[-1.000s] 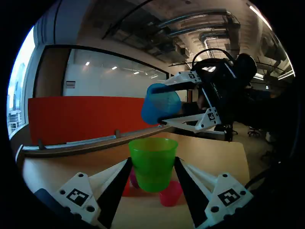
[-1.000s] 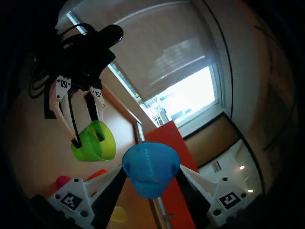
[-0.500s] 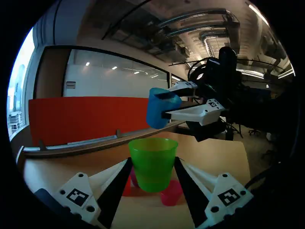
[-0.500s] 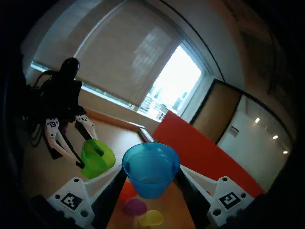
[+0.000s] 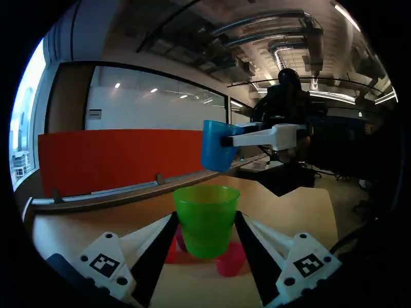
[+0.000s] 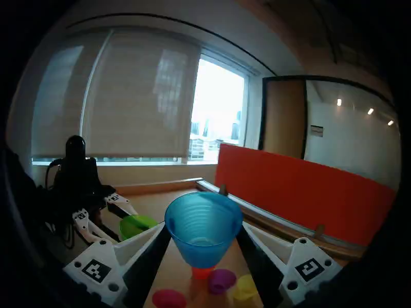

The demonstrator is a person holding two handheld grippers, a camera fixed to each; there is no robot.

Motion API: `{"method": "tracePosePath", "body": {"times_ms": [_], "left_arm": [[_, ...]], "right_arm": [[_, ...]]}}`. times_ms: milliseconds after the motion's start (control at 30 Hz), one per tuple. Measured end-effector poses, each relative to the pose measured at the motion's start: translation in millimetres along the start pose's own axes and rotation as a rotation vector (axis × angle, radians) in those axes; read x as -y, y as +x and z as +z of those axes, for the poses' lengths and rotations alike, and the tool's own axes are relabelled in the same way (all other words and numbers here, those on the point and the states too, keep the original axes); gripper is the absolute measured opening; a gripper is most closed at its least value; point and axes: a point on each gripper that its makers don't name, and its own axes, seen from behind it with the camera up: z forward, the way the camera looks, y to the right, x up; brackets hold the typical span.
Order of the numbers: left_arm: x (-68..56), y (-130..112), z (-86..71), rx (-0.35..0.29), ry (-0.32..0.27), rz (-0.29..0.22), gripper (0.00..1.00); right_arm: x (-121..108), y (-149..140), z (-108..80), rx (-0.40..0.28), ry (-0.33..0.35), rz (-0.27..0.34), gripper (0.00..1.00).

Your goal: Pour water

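My left gripper [image 5: 206, 219] is shut on a green cup [image 5: 206, 233], held upright above the wooden table [image 5: 293, 205]. Beyond and above it, the right gripper [image 5: 228, 140] holds a blue cup [image 5: 218, 146] upright and level. In the right gripper view my right gripper [image 6: 203, 232] is shut on the blue cup [image 6: 203, 226]; a little water shows at its bottom. Lower left and farther off, the left gripper [image 6: 115, 215] holds the green cup [image 6: 134, 225].
Small cups stand on the table below: pink [image 5: 230, 259] and red [image 5: 171, 252] in the left gripper view; orange [image 6: 203, 272], purple [image 6: 221, 280], yellow [image 6: 245, 287] and pink [image 6: 169, 297] in the right gripper view. A red partition [image 5: 113, 154] lines the table's far edge.
The right gripper has turned the blue cup from tipped toward the green cup back to upright and level. The left gripper and green cup have stayed still.
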Motion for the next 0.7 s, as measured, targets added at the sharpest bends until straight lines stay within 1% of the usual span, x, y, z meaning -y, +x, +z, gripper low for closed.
{"method": "tracePosePath", "body": {"times_ms": [100, 500, 700], "left_arm": [[0.2, -1, 0.2, 0.003, 0.0, 0.002, 0.8], [1.9, -4, 0.7, 0.013, 0.004, 0.004, 0.8], [2.7, -9, -0.5, 0.029, 0.004, 0.004, 0.8]], "right_arm": [[-2, -2, -1.7, 0.002, -0.006, 0.011, 0.88], [-2, -8, -6.9, 0.014, -0.006, 0.007, 0.88], [-5, -21, -10.9, 0.033, -0.015, 0.003, 0.88]]}}
